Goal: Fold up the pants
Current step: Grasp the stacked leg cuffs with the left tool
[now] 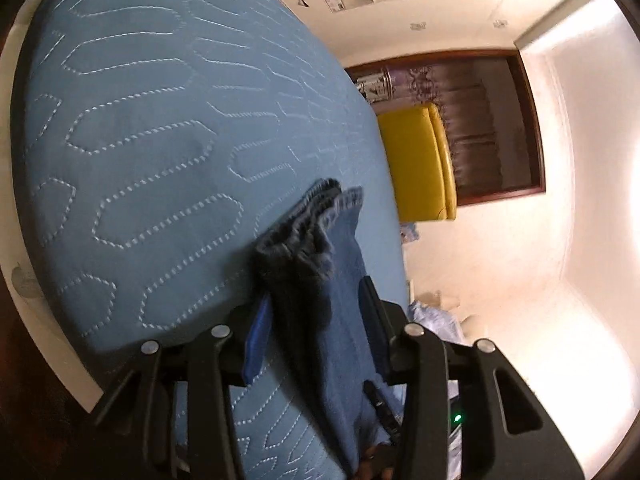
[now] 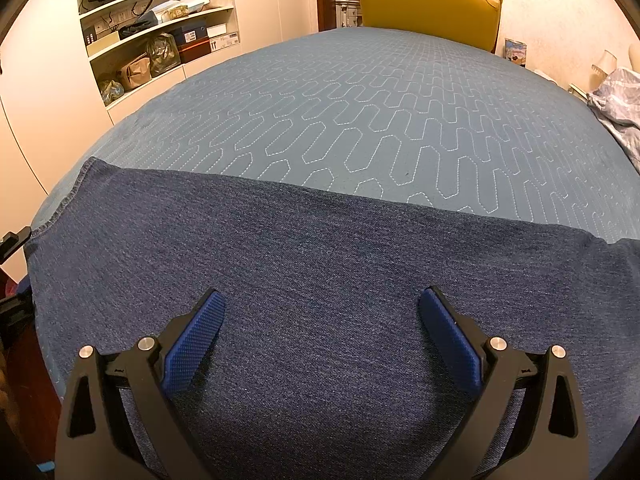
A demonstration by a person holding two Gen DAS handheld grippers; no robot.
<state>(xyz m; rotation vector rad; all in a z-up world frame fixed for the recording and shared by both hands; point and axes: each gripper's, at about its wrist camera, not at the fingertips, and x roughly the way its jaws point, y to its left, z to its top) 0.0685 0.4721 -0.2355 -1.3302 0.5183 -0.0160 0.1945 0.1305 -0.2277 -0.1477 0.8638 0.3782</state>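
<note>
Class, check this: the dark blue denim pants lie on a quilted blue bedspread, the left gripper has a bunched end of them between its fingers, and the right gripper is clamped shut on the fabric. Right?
Not quite. The right gripper is open, its blue pads wide apart above the dark blue denim pants, as the right wrist view shows. The rest stands: quilted blue bedspread, left gripper around the bunched end.

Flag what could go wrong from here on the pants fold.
1. The left tool has only a bunched hem end of the pants between its fingers, so layers might slip out unevenly.
2. The right tool is open above flat denim, holding nothing; the fabric may drag across the quilted bedspread and wrinkle.
</note>
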